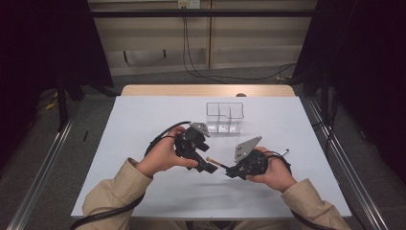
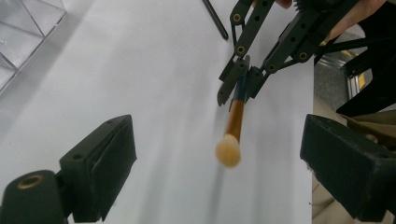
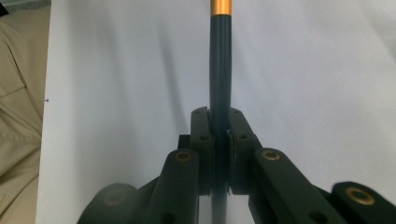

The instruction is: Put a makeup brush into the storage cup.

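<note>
Light falls evenly on the white counter (image 1: 143, 191), dark at the upper corners of the frame; soft shadows lie under the hands, and the brush tip (image 2: 228, 153) is blurred.

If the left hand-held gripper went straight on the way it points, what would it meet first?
Probably the brush: its pale tip hangs between and just beyond the open left hand-held gripper, with the right hand-held gripper clamped on its dark handle behind. Depth is uncertain.

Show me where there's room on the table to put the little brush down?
The near strip of the white table in front of the sleeves is bare, and so is the far left part beside the clear box. It's crowded in the middle, where the right claw pinches the brush.
</note>
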